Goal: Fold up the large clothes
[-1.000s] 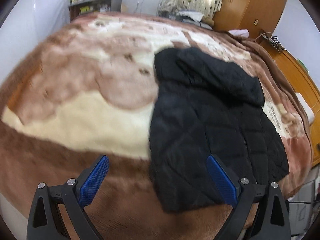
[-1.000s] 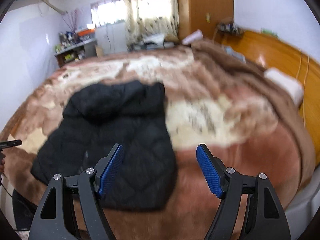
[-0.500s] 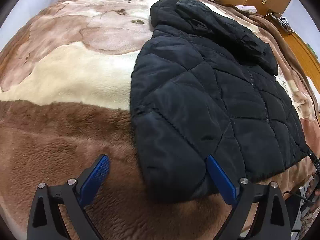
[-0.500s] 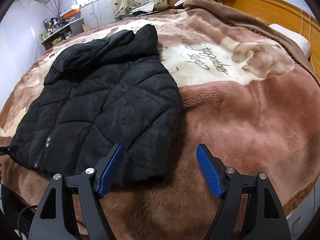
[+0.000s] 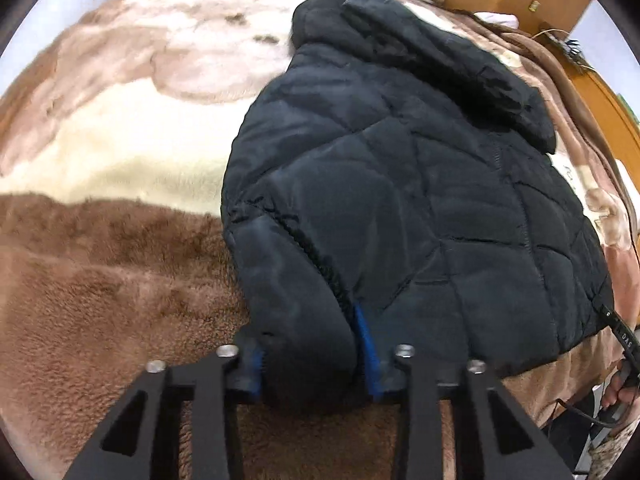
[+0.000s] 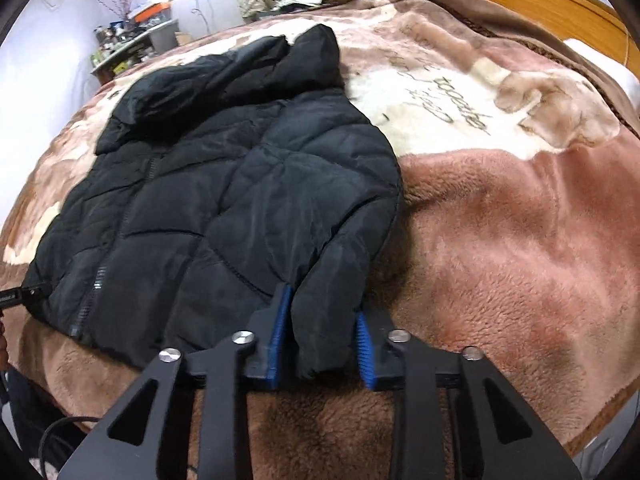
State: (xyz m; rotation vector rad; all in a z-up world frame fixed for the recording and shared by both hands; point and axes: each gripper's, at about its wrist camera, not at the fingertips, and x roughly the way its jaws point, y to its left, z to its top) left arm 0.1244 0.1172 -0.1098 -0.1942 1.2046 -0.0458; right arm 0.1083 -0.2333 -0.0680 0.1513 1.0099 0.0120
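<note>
My left claw [image 5: 310,354] and right claw [image 6: 320,344] are closing on the puffy jacket's [image 5: 400,184] sleeve ends; slippery cloth could slide out.

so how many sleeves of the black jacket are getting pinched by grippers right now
2. One sleeve cuff lies between the closing jaws of the left gripper; the other sleeve cuff lies between the closing jaws of the right gripper. The jacket lies flat on the blanket.
</note>
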